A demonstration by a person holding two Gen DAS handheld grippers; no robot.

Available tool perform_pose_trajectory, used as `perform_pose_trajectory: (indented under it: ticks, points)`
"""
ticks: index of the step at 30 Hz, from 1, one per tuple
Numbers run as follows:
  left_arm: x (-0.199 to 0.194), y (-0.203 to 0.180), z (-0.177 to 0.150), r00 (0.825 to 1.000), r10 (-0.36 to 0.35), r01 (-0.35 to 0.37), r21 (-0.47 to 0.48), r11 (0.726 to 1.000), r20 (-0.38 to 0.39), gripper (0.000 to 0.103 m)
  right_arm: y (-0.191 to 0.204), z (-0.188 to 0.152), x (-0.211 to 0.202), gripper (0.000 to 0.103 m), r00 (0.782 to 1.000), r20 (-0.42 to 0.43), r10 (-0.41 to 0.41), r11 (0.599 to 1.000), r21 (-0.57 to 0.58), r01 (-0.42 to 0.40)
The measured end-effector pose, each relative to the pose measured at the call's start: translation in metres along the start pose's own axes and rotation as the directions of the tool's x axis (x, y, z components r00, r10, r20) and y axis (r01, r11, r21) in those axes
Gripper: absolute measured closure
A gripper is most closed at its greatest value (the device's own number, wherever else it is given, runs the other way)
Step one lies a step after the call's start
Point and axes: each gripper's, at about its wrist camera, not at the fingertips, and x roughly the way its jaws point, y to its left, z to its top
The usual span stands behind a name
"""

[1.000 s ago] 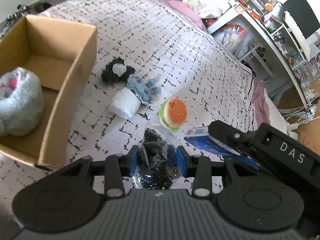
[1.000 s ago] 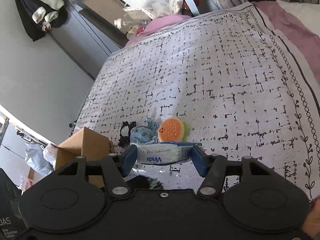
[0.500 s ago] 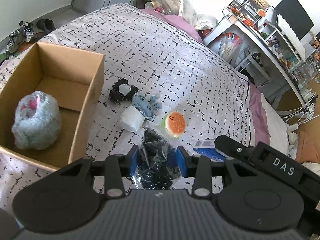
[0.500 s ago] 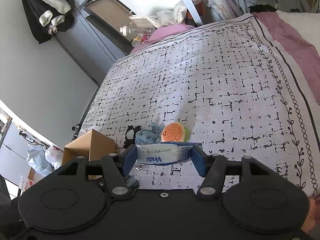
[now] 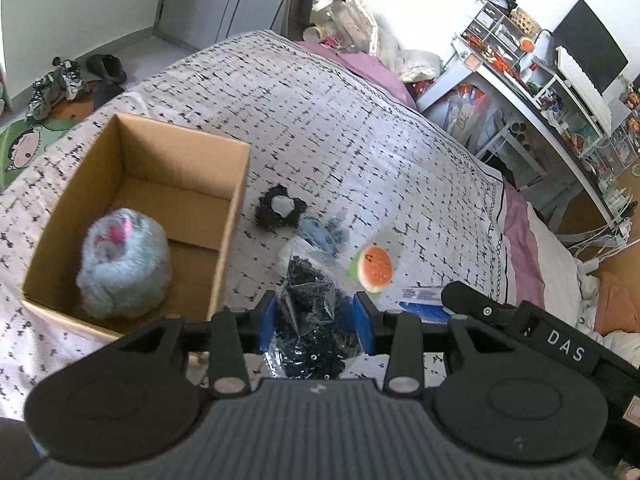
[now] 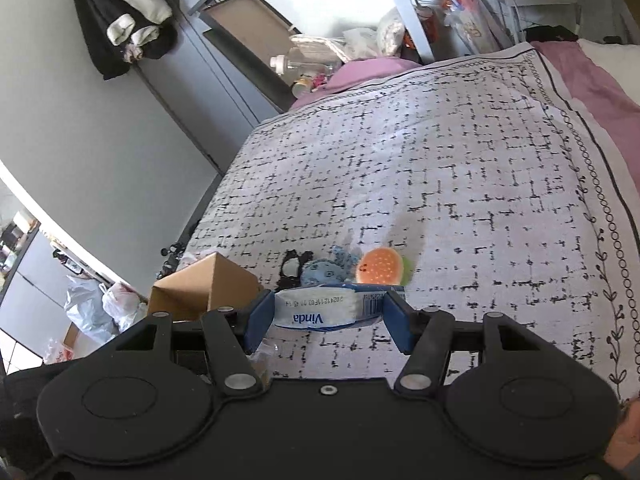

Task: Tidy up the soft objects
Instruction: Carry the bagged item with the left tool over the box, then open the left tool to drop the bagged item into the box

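Note:
My left gripper (image 5: pixel 316 316) is shut on a clear bag of black pieces (image 5: pixel 310 312), held above the bed. My right gripper (image 6: pixel 326 316) is shut on a blue and white Vinda tissue pack (image 6: pixel 328 310); the pack and gripper also show at the right of the left wrist view (image 5: pixel 424 300). On the bedspread lie a burger toy (image 5: pixel 374 268), a blue plush (image 5: pixel 322 232) and a black and white plush (image 5: pixel 280 212). A cardboard box (image 5: pixel 236 184) on the left holds a grey fluffy plush (image 5: pixel 124 268).
The patterned bedspread (image 6: pixel 460 184) stretches far ahead. A cluttered desk and shelves (image 5: pixel 540 92) stand beyond the bed's right side. Shoes (image 5: pixel 60 80) lie on the floor at left. Clothes (image 6: pixel 128 20) hang on a door.
Both grippers have risen and pulled back from the bed, each keeping its load. The box and toys look smaller and farther. The white roll beside the blue plush is now hidden behind the bag.

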Motion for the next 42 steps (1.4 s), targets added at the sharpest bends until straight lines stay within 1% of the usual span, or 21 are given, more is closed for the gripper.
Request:
perform_pose_trajectory:
  ticks: [8,10,14,24,29,34,40,42]
  points:
    - [-0.013,0.021,0.010,1.000,0.018,-0.017,-0.011,1.000,0.023,0.063,0.023,-0.004,0.000,0.045,0.999,0.009,0.041,0.998,-0.056,-0.041]
    - [-0.016,0.026,0.013,0.999,0.021,-0.020,-0.014,1.000,0.031,0.063,0.029,-0.006,0.001,0.045,0.999,0.013,0.041,0.996,-0.080,-0.040]
    - [-0.021,0.039,0.020,0.999,0.027,-0.027,-0.016,1.000,0.047,0.063,0.039,-0.008,0.003,0.045,0.998,0.005,0.059,0.993,-0.099,-0.058]
    - [-0.024,0.079,0.032,0.994,0.087,-0.084,-0.050,0.995,0.072,0.063,0.066,-0.018,0.010,0.045,0.995,-0.004,0.097,0.985,-0.140,-0.097]
    - [-0.020,0.097,0.036,0.994,0.090,-0.085,-0.083,0.993,0.068,0.063,0.077,-0.021,0.014,0.045,0.994,-0.004,0.108,0.983,-0.149,-0.108]
    - [-0.014,0.106,0.039,0.993,0.091,-0.083,-0.113,0.990,0.070,0.063,0.084,-0.020,0.017,0.045,0.994,0.008,0.109,0.983,-0.149,-0.106]
    - [-0.002,0.111,0.043,0.995,0.075,-0.066,-0.143,0.988,0.060,0.062,0.089,-0.018,0.020,0.045,0.994,0.016,0.108,0.984,-0.142,-0.105]
    - [0.002,0.110,0.043,0.997,0.057,-0.049,-0.138,0.989,0.048,0.061,0.090,-0.017,0.021,0.045,0.994,0.021,0.111,0.984,-0.139,-0.107]
